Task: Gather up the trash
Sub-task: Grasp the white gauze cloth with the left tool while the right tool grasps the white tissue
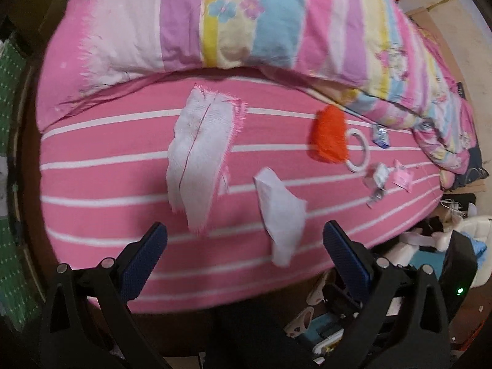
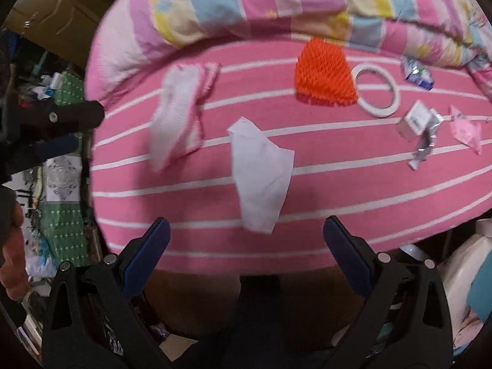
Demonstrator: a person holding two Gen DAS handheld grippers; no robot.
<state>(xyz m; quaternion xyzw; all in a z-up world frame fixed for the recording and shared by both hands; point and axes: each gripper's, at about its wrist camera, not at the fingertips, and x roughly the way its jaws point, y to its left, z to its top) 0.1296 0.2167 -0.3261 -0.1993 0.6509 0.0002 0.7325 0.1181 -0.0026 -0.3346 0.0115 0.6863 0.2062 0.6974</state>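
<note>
So nothing's been picked up yet as far as I can tell, this looks like the very start. Both grippers hang off the near edge of the bed (image 1: 92, 184), and both have their jaws spread wide with nothing between them: left gripper (image 1: 244, 240) and right gripper (image 2: 246, 233). All the trash is lying out on the pink striped sheet. Closest to the edge is a crumpled white tissue (image 2: 261, 178), pretty much dead ahead of the right gripper, so my guess is that goes first. Left of it there's a frayed white and pink cloth (image 1: 200, 153), could be a rag, hard to say if it counts as trash. Further back sits an orange mesh thing (image 2: 323, 77), right up against a white tape ring (image 2: 376, 90). Then off to the right a cluster of small stuff: a blue and white wrapper (image 2: 416, 73) near the quilt, a little white box (image 2: 416, 121) with some silvery foil (image 2: 422, 149) trailing from it, and a pink wrapper (image 2: 466, 130) just beside that. The striped quilt (image 1: 230, 21) is bunched along the back of the bed. I don't see a bin or bag in either view, so where it all ends up I can't tell. Basically everything's left to do.
</note>
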